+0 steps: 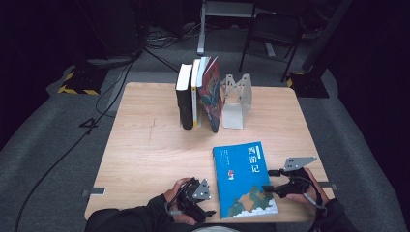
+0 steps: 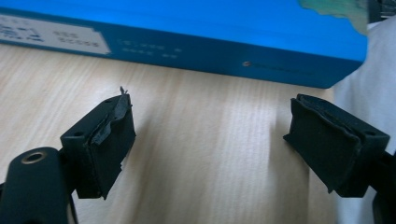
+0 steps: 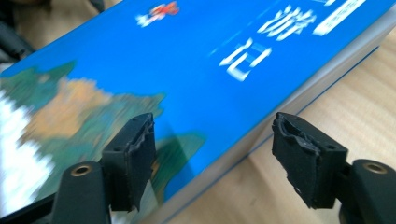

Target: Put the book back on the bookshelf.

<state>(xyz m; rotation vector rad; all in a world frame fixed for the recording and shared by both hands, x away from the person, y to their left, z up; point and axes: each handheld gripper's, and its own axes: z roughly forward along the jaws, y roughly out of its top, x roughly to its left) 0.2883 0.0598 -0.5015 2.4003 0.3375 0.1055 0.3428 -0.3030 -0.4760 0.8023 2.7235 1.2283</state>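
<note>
Book: a blue paperback book with white Chinese characters and a painted landscape on its cover (image 1: 244, 179) lies flat at the near edge of the pale wooden table (image 1: 145, 145), between the two hands.
Left gripper: the black two-jaw left gripper (image 1: 202, 203) sits low over the table just beside the book's left edge; in the left gripper view (image 2: 208, 140) its jaws stand wide apart with bare wood between them, and the book's blue spine (image 2: 196, 46) lies just ahead.
Right gripper: the black right gripper with a grey plate on top (image 1: 270, 186) is at the book's right edge; in the right gripper view (image 3: 212, 154) its jaws gape wide, one over the cover, one over the table, neither pressing the book (image 3: 187, 70).
Far side: a row of upright books (image 1: 198, 92) leans beside a white metal bookend (image 1: 237, 99), well apart from the blue book.
</note>
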